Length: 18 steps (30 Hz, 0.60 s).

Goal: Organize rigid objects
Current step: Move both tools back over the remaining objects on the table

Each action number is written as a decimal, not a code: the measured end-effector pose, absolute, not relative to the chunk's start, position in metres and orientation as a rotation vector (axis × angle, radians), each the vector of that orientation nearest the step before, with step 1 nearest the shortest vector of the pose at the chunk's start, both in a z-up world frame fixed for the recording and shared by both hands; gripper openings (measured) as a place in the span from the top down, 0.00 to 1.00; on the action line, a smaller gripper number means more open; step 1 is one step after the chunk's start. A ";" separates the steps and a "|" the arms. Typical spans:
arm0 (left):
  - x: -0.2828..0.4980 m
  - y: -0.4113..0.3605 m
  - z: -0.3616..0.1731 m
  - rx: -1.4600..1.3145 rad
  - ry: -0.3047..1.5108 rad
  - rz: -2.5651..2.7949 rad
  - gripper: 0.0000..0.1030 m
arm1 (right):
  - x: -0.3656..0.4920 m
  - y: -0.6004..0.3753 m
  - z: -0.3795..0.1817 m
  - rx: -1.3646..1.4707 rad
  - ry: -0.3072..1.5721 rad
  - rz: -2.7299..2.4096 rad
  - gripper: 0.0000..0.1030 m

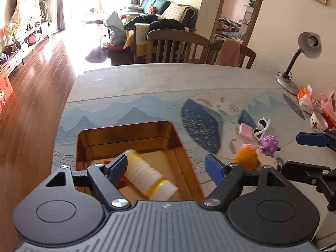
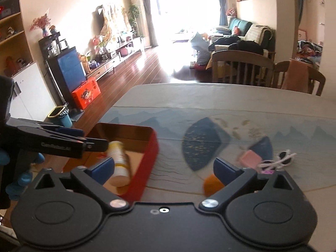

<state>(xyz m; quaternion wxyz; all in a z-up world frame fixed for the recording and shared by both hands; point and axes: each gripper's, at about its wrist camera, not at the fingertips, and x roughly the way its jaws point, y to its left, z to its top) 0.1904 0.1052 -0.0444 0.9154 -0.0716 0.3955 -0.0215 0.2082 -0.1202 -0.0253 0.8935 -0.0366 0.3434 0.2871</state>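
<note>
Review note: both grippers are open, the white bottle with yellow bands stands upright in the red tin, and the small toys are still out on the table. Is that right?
Not quite. The white bottle with yellow bands lies on its side in the red tin, not upright; the left wrist view shows it plainly. Both the left gripper and the right gripper are open, and the small toys remain on the table.

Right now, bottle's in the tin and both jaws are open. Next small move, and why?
Probably swing the right gripper toward the orange ball. The white bottle already lies in the red tin, both grippers stand open and empty, and the ball is the nearest loose item, beside the pink block and sunglasses.
</note>
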 end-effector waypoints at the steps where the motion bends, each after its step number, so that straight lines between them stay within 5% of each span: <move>1: 0.190 0.101 -0.044 -0.148 0.807 -0.040 0.21 | 0.209 -0.126 -0.027 -0.078 0.712 0.589 0.01; 18: 0.219 0.001 -0.060 -0.168 0.778 -0.040 0.18 | 0.239 -0.233 -0.064 -0.130 0.792 0.596 0.01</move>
